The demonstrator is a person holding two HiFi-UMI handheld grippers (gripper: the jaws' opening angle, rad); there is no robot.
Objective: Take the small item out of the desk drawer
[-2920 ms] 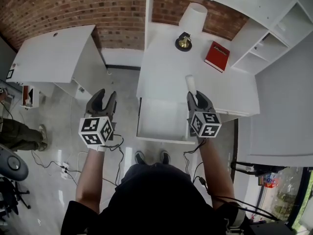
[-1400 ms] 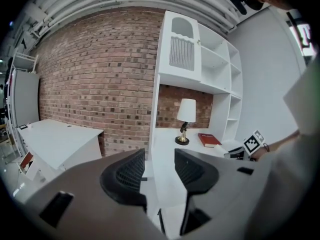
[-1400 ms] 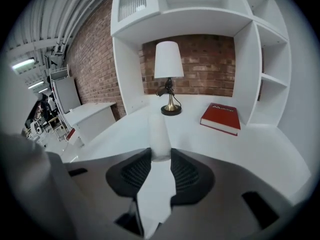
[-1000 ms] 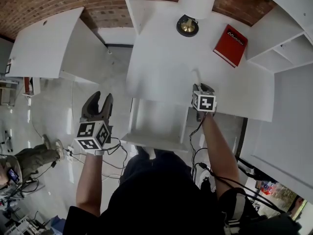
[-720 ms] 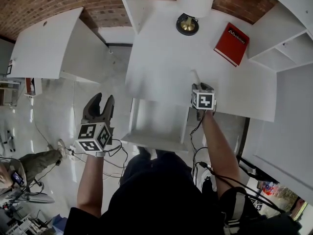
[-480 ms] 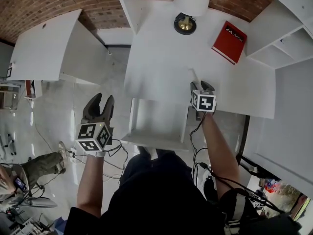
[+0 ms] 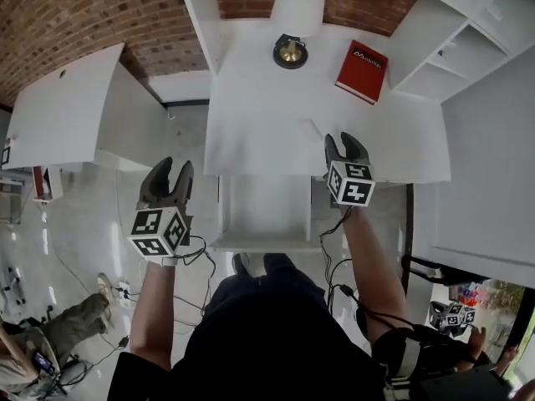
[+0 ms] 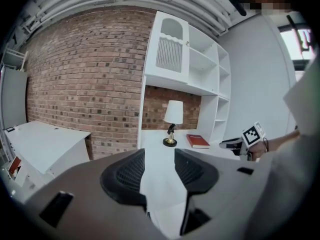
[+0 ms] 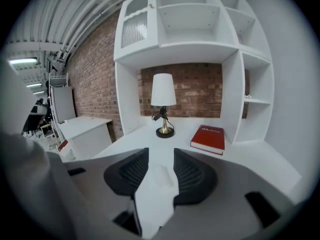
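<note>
The right tongs [image 7: 347,146] are closed only as far as the small white item [image 9: 160,176] allows. It fills the gap between the pads and sits tilted, out of the open drawer [image 7: 263,239] and over the front edge of the white counter [image 7: 267,107]. The left tongs [image 7: 171,172] hang parted and empty, left of the drawer and above the floor [image 7: 100,224].
</note>
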